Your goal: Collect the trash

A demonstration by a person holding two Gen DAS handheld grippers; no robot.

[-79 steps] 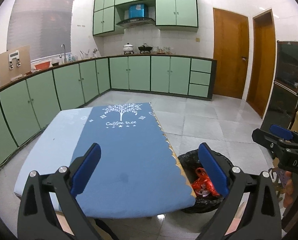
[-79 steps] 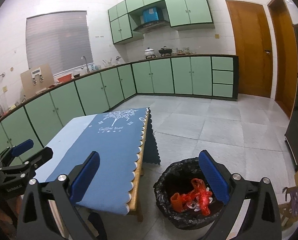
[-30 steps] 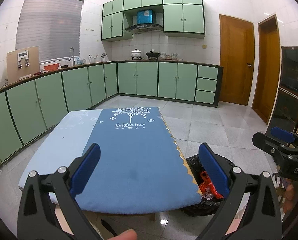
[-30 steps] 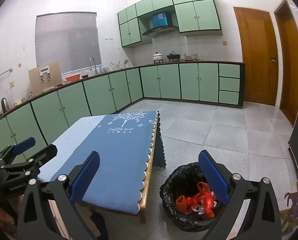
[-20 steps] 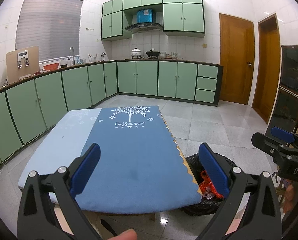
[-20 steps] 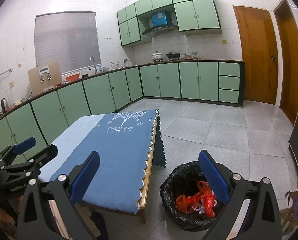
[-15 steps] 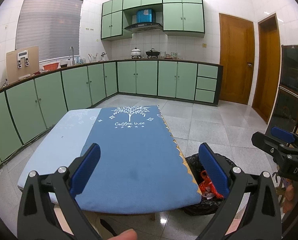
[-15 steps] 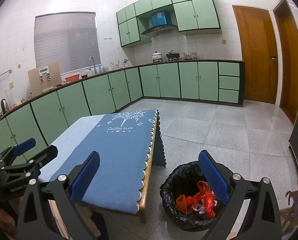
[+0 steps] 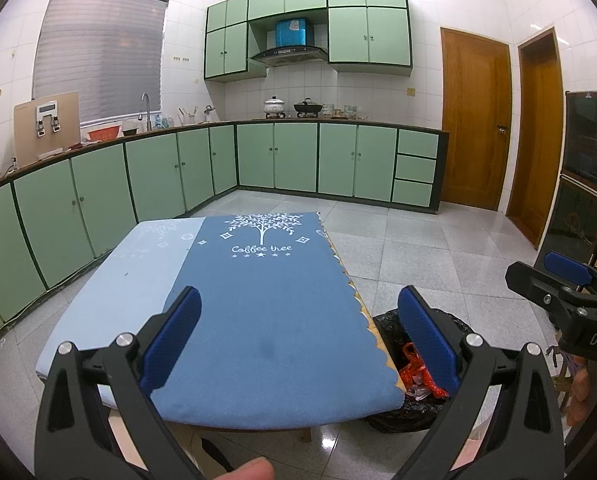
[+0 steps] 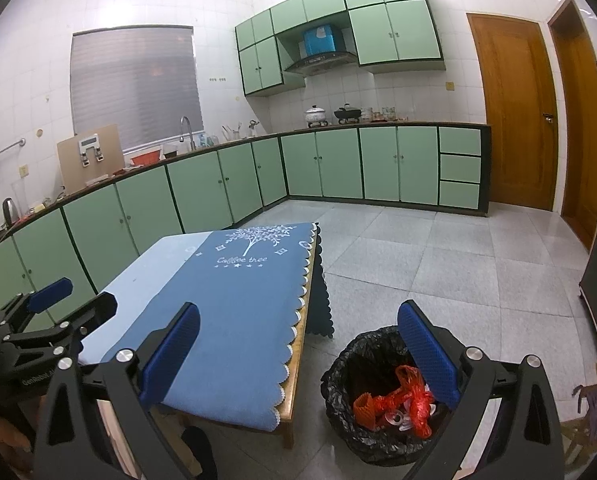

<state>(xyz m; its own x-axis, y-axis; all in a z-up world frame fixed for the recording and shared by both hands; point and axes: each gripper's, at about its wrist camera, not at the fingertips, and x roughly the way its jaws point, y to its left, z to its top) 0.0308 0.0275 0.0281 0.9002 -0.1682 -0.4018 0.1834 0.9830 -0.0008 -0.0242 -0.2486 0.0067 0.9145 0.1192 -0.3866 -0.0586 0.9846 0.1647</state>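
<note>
A green-cabinet kitchen; left wrist view: the low table's blue "Coffee tree" cloth [image 9: 258, 320] runs lengthwise toward 12 o'clock. The left gripper [image 9: 298, 336] is spread, empty, unchanged from earlier. Right wrist view: the right gripper [image 10: 298, 344] is spread wide; the black-bag-lined bin [image 10: 342, 408] at 5 o'clock holds red, possibly plastic, trash [image 10: 394, 400], lying as before.

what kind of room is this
A home kitchen, most likely: green cabinets run along two walls, a sink tap stands under the window, and pots sit beneath a range hood. A lined bin stands beside a low table.
</note>
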